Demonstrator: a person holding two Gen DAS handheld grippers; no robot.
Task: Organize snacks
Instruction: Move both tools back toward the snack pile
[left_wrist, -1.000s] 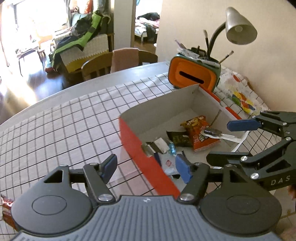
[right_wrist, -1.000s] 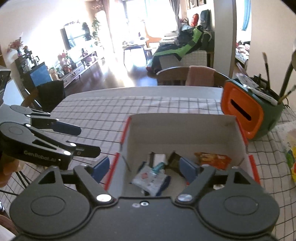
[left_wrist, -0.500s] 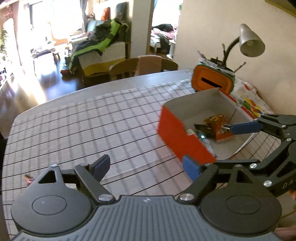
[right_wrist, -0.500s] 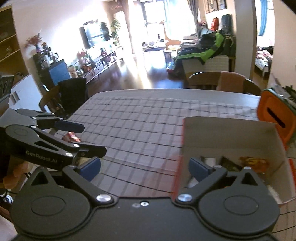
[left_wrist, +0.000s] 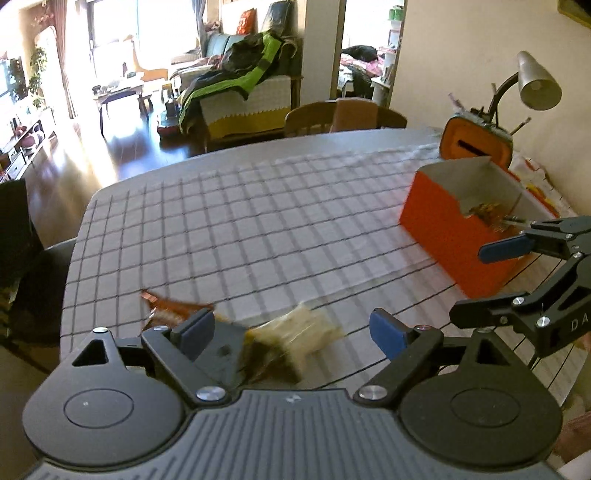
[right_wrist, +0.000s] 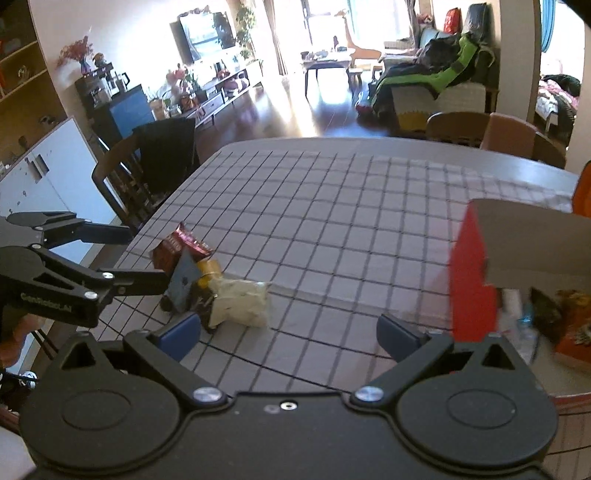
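A small pile of snacks lies near the left edge of the checked tablecloth: a pale yellow packet (left_wrist: 299, 328) (right_wrist: 243, 299), a dark packet (left_wrist: 266, 363) (right_wrist: 201, 282) and a red packet (left_wrist: 166, 310) (right_wrist: 177, 247). My left gripper (left_wrist: 291, 332) (right_wrist: 147, 258) hovers over the pile with its jaws opening; the pale packet shows between its pads, which do not press on it. My right gripper (right_wrist: 290, 332) (left_wrist: 480, 280) stands open and empty over bare cloth, between the pile and the orange box (left_wrist: 454, 236) (right_wrist: 472, 280), which holds several snacks.
An orange pen holder (left_wrist: 476, 144) and a desk lamp (left_wrist: 539, 81) stand behind the box by the wall. A chair with a dark jacket (right_wrist: 162, 155) stands at the table's left edge, and another chair (left_wrist: 332, 114) at the far side.
Both grippers have swung left, away from the box, and the snack pile has come into view. Both pairs of jaws stand wider than before.
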